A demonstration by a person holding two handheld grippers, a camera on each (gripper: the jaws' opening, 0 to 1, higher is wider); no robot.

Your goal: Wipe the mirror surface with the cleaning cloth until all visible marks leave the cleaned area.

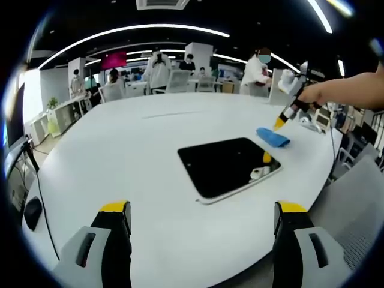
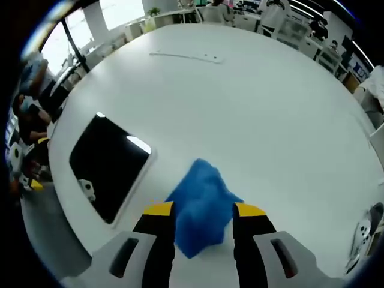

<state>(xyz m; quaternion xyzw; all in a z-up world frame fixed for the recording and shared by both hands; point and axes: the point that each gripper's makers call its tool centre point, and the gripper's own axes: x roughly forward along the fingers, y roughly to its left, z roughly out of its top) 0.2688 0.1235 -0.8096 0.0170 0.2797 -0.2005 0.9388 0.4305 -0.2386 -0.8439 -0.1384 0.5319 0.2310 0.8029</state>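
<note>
Your right gripper (image 2: 203, 211) straddles the blue cloth (image 2: 201, 207), jaws not clearly clamped; your left gripper (image 1: 203, 213) hangs wide apart, short of the mirror (image 1: 228, 166) on the table (image 1: 120, 150). Pinch only a fold and the cloth could slip mid-wipe.

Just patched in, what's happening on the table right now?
A person is working with two handheld grippers at a white table. The right gripper is down at the blue cleaning cloth, its jaws on either side of it, though whether they have closed on it cannot be told. The cloth lies on the table beside the mirror, not on it. The left gripper hangs open, short of the mirror, holding nothing. No wiping is under way at this moment.
</note>
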